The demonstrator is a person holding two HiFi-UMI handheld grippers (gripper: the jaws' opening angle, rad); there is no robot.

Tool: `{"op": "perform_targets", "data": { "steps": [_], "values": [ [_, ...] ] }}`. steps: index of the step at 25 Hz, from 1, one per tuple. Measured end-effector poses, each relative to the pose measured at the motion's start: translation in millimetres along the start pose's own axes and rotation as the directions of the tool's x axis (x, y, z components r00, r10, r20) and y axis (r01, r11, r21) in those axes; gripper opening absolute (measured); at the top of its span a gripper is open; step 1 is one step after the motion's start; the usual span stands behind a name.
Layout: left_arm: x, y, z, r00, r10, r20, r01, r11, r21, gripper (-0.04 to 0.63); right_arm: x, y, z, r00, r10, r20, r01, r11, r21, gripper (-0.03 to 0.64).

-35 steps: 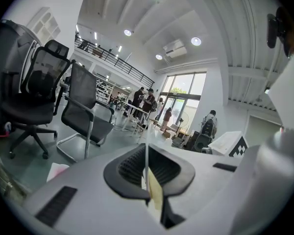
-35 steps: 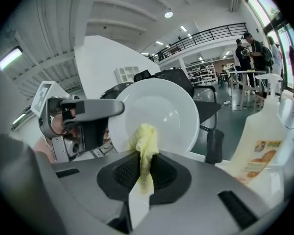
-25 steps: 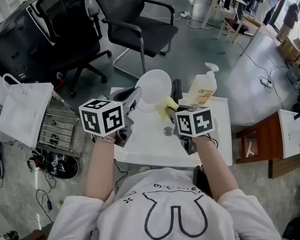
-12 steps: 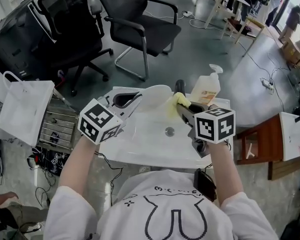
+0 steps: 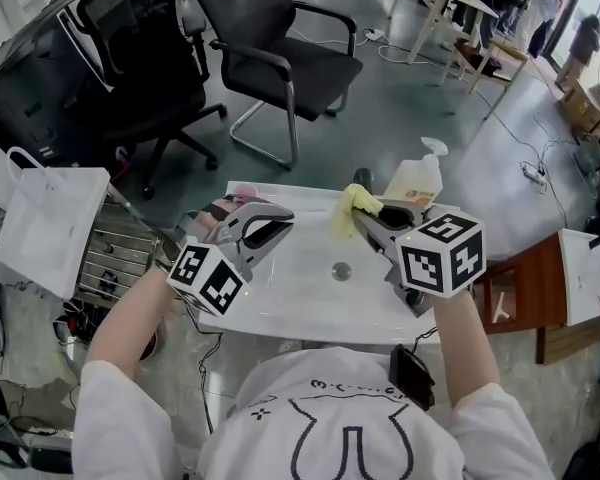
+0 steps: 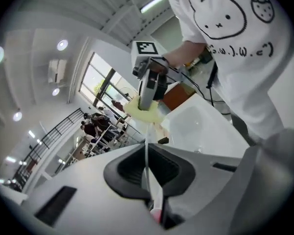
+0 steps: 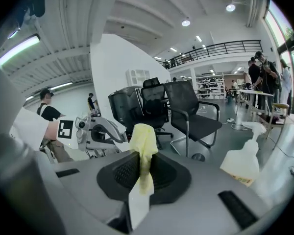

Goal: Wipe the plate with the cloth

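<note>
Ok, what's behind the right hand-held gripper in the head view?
A pump bottle stands at the far edge of the white sink. Its lower part is covered by the right hand-held gripper, shut on the yellow cloth. Its label can't be read.

Plate [image 6: 155, 195] edge-on, its face unseen

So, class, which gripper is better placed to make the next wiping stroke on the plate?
Right. The right gripper is shut on the yellow cloth, close beside the plate. The left gripper is shut on the plate's rim, so it probably can only steady it.
</note>
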State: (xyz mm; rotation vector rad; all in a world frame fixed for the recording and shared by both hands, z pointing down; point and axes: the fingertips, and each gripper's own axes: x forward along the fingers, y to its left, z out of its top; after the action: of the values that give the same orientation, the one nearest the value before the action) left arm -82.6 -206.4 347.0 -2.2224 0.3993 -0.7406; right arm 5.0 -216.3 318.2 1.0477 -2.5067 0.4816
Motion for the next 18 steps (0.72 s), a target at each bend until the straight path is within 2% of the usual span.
{"op": "perform_targets", "data": {
  "steps": [3, 5, 7, 12, 18],
  "values": [
    [0.9, -3.9, 1.9, 1.000, 0.030, 0.005, -0.030, 0.984, 0.175, 0.018, 8.3, 15.4, 7.4, 0.999, 0.038, 0.004, -0.038, 0.999, -0.020, 0.048],
    [1.8, -7.4, 4.6, 0.998, 0.058, 0.015, -0.060, 0.956, 0.288, 0.018, 15.0, 27.9, 9.8, 0.997, 0.072, 0.001, -0.072, 0.997, -0.037, 0.048],
    [3.4, -10.0, 9.3, 0.996, 0.088, 0.031, -0.093, 0.926, 0.367, 0.018, 21.4, 39.3, 9.3, 0.995, 0.097, -0.008, -0.098, 0.993, -0.062, 0.048],
    [3.9, -12.5, 17.9, 0.989, 0.137, 0.058, -0.148, 0.865, 0.479, 0.018, 34.6, 53.0, 1.8, 0.995, 0.083, -0.047, -0.090, 0.983, -0.160, 0.048],
    [-1.1, -14.6, 13.6, 0.987, 0.146, 0.062, -0.158, 0.850, 0.503, 0.018, 35.7, 35.4, -10.8, 0.993, 0.048, -0.103, -0.063, 0.986, -0.156, 0.048]
  ]
}}
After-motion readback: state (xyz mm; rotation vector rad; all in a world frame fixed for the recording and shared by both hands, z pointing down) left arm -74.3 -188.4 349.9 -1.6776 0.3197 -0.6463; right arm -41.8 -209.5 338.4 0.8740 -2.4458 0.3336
